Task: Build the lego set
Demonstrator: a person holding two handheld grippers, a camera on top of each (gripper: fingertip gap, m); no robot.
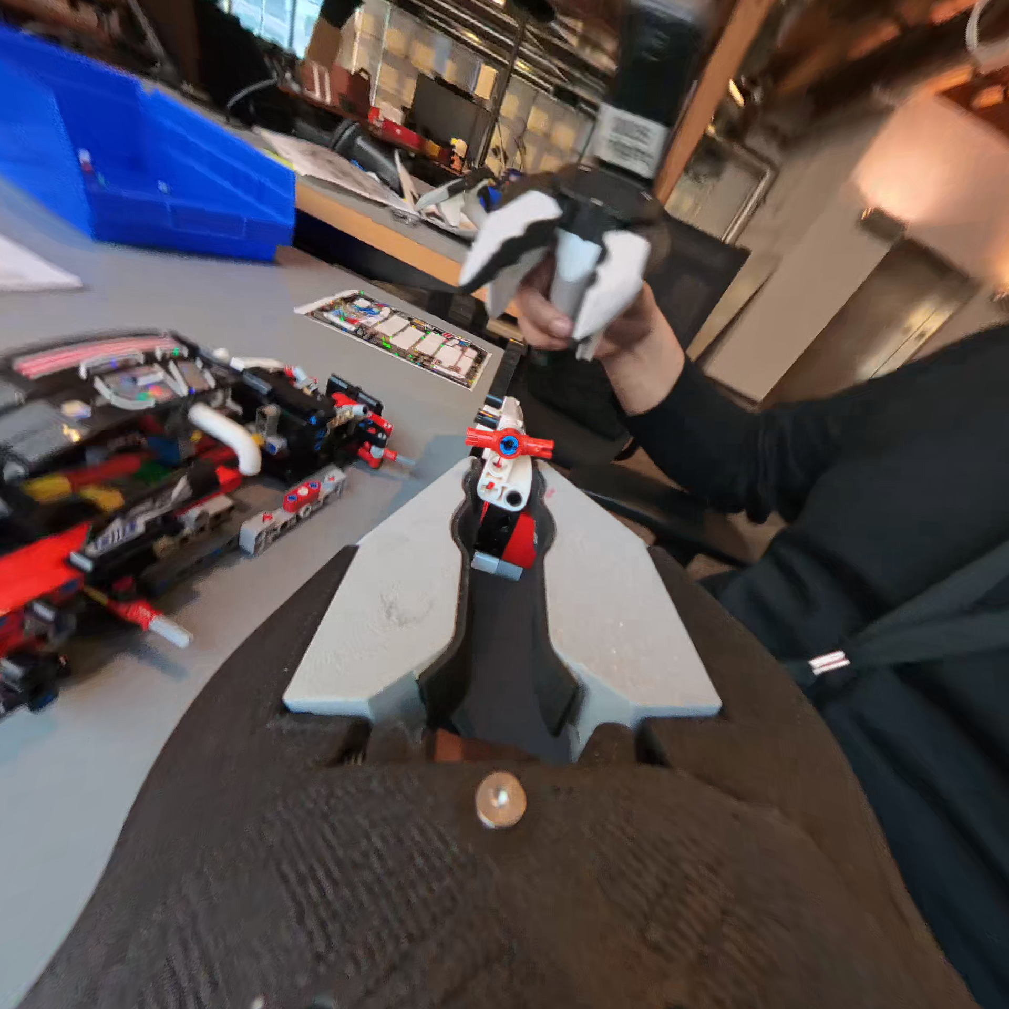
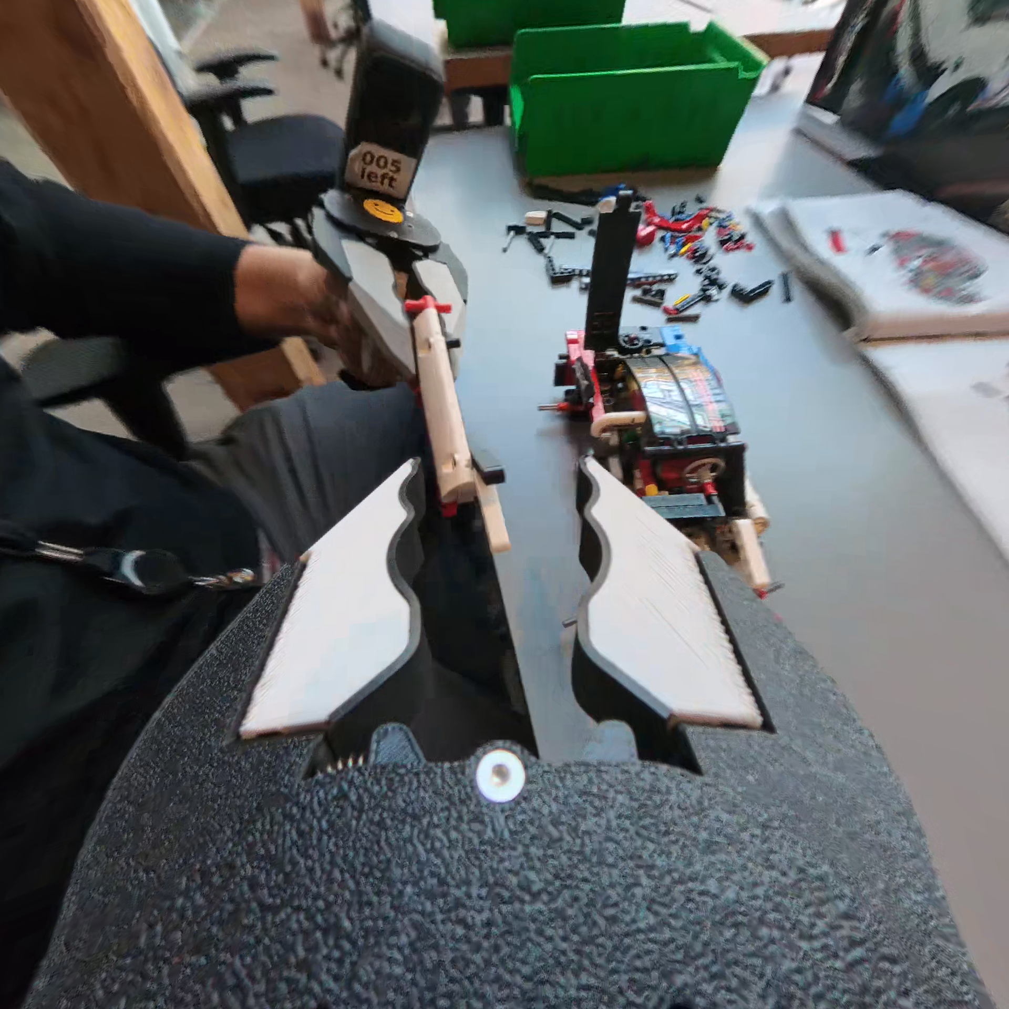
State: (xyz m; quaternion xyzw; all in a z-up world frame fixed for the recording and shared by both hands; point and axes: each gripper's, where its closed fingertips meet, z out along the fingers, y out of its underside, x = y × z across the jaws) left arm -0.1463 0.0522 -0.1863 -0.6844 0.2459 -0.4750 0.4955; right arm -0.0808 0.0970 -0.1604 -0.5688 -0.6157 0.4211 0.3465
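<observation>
My left gripper (image 1: 505, 480) is shut on a long lego sub-assembly (image 1: 505, 491) of white, black and red parts, with a red axle and a blue pin at its tip. It is held in the air beside the table edge. In the right wrist view the same white sub-assembly (image 2: 442, 404) sticks out of the left gripper (image 2: 423, 306) towards me. My right gripper (image 2: 499, 480) is open and empty, just short of the sub-assembly's near end. It also shows in the left wrist view (image 1: 557, 273), raised in a hand. The partly built car (image 2: 666, 426) lies on the grey table (image 2: 819, 491).
Loose lego pieces (image 2: 671, 256) lie scattered beyond the car, before a green bin (image 2: 628, 93). An open instruction booklet (image 2: 901, 267) lies at the right. In the left wrist view, a blue bin (image 1: 164, 169) and a sticker sheet (image 1: 393, 338) sit behind the car (image 1: 164, 453). About 9 centimeters separates my left fingertips from my right.
</observation>
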